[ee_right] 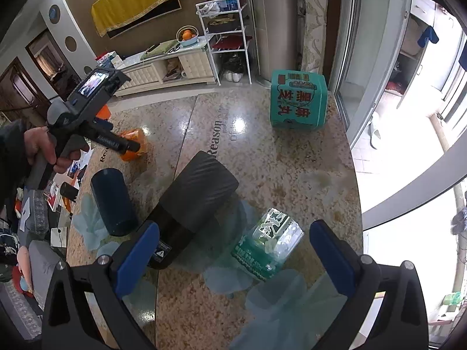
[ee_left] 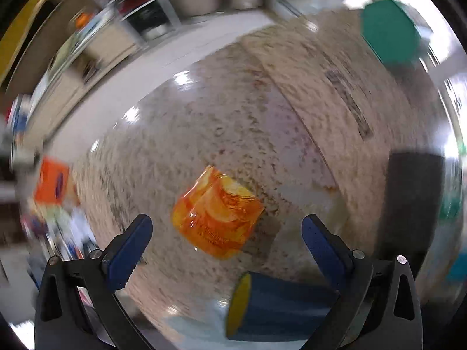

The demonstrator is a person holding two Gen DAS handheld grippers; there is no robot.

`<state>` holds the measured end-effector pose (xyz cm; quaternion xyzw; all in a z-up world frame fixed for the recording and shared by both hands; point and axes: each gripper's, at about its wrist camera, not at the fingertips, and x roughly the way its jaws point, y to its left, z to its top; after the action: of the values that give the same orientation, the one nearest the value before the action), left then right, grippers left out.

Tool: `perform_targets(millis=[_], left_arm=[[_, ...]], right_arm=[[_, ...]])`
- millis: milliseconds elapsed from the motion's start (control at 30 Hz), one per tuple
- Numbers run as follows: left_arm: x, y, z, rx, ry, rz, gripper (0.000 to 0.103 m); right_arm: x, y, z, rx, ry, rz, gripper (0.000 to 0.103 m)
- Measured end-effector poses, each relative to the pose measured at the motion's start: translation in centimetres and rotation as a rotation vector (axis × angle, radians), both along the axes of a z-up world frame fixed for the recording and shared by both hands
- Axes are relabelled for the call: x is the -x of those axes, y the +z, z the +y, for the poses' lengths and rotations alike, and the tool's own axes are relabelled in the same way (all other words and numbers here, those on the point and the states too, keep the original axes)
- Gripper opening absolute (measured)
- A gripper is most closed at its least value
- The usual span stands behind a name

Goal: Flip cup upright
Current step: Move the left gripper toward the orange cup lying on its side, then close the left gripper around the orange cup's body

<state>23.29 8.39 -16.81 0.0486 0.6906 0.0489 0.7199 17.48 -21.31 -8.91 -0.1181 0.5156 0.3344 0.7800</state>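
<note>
A dark blue cup [ee_right: 113, 201] lies on its side on the speckled stone table [ee_right: 292, 157]. In the left wrist view it shows low in the frame [ee_left: 280, 306] with its yellow inside facing left, just below and between the fingers. My left gripper [ee_left: 226, 236] is open and empty, hovering above the table; it also shows in the right wrist view [ee_right: 116, 143], held by a hand. My right gripper [ee_right: 233, 250] is open and empty, over a green and clear packet [ee_right: 267, 248].
An orange snack packet [ee_left: 217, 214] lies under the left gripper. A black cylinder [ee_right: 195, 210] lies beside the cup. A teal package [ee_right: 297, 100] stands at the table's far side. An orange box [ee_left: 52, 180] sits at the left edge.
</note>
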Motion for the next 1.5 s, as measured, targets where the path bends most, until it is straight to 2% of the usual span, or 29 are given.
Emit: perform_targets(millis=[100,233,567,667,767,933,1000,1067,1233,1367,1500], left_arm=[[-0.1,-1.3,-0.2,-0.013,-0.093,0.057,0.103],[0.0,-3.3,0.1,-0.041,-0.16,0.117,0.103],[-0.2,-6.1,1.0,-0.068,-0.203,0.18,0.103],[-0.5,-6.3,1.2,-0.057,-0.208,0.176,0.103],[-1.0,-6.6,1.7,-0.078,-0.208,0.173,0.101],[-2.5,-6.7,3.2,-0.014,-0.178,0.177,0.089],[-3.2,-6.6,3.7,0.022,-0.17,0.189,0.079],[-3.5,-6.6,4.2,0.062,-0.146,0.192,0.073],[-3.5,-6.7,4.7,0.063,-0.142,0.157,0.071],[-2.2,-5.3,4.7,0.072,-0.11,0.124,0.07],[-1.1,-2.7,4.9,0.094,-0.092,0.071,0.07]], right_arm=[[-0.3,-0.5,0.1,0.001,-0.008,0.013,0.103],[-0.4,-0.9,0.1,0.002,-0.023,0.035,0.103],[-0.8,-2.5,0.0,0.019,-0.046,0.07,0.103],[-0.7,-2.8,0.2,0.022,-0.044,0.071,0.103],[-0.7,-3.0,0.4,0.024,-0.043,0.075,0.103],[-0.5,-3.2,0.7,0.03,-0.037,0.078,0.103],[-0.5,-3.2,0.7,0.03,-0.042,0.079,0.103],[-0.5,-3.2,0.5,0.028,-0.049,0.077,0.103],[-0.6,-3.5,0.2,0.038,-0.069,0.081,0.103],[-0.5,-3.4,0.2,0.039,-0.075,0.078,0.103],[-0.2,-3.0,0.5,0.033,-0.072,0.067,0.103]])
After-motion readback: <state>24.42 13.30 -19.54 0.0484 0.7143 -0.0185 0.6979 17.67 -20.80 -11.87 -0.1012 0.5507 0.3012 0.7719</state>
